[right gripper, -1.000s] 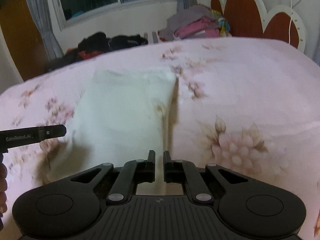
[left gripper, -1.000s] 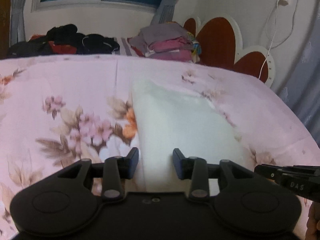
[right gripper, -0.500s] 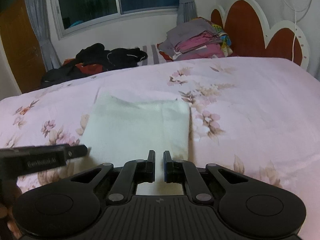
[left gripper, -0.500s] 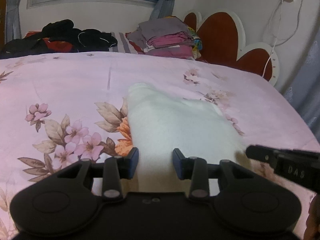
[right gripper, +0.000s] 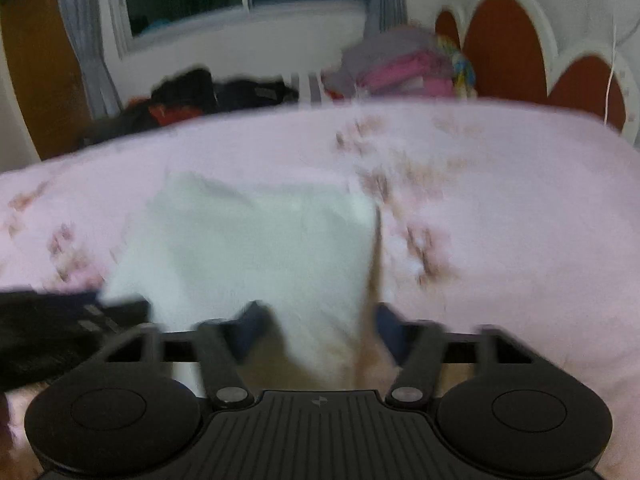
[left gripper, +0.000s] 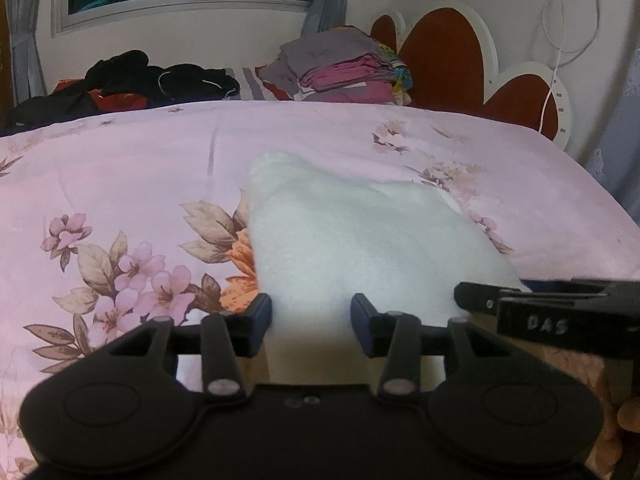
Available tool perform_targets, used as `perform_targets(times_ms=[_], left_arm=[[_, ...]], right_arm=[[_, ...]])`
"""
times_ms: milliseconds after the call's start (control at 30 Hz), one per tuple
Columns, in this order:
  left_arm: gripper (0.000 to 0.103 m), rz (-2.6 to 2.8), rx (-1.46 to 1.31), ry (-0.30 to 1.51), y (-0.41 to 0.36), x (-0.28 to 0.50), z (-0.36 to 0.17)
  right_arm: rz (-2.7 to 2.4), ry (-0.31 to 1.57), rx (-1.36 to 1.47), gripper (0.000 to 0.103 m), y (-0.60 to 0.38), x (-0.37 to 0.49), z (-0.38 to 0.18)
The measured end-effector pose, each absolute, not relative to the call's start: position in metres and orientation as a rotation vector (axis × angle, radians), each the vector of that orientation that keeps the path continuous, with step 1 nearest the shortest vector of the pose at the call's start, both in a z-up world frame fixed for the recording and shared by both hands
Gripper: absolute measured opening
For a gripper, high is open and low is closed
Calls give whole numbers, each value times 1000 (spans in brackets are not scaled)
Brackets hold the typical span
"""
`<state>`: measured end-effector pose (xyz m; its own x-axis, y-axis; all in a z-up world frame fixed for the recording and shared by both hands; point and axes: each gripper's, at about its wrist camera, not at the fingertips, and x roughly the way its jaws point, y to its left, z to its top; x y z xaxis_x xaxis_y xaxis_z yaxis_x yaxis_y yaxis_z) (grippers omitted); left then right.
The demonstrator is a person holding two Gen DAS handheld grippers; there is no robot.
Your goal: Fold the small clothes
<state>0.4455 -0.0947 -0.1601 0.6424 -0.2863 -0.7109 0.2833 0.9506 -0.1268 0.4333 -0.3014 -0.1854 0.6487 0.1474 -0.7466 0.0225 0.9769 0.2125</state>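
On the floral bedspread [left gripper: 120, 184], the soft, light white cloth [left gripper: 352, 240] lies limp; both left gripper [left gripper: 311, 316] and right gripper [right gripper: 318, 324] are opening, unclamped, astride its near edge, the best hold.

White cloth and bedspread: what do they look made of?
White cloth: looks like soft, matte terry or fleece, going by its fuzzy surface and rounded folds; the weave is not visible. Bedspread: thin, smooth printed woven fabric with a slight sheen, probably cotton or polyester.

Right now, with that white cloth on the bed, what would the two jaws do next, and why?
Probably draw both back. The white cloth lies folded on the bedspread, and the left gripper and right gripper are opening with the cloth between unpressed jaws.
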Motion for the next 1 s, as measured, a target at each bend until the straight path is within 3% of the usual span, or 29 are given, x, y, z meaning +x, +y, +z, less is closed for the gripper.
perform_targets(times_ms=[133,267,433,533,567,800,1000], left_arm=[[69,-284,-9,828,-93,448,-160],[77,-262,-21,845,-88,452,-157],[77,-269,-59,859,-84,458,-153],[77,-292,-97,878,-83,462,-155],[77,-297,-109,885,-82,464,-157],[75,-343,-182,934,-82,471,-172],[66,-376,-260,951,-83,476,-180]], right_arm=[[95,869,250,53,-313,435,-185],[124,869,280,53,-320,436,-179],[153,857,337,54,-327,442,-171],[160,862,348,77,-327,446,-173],[165,863,355,79,-328,447,-175],[207,901,478,79,-338,451,-201],[231,886,476,74,-336,452,-203]])
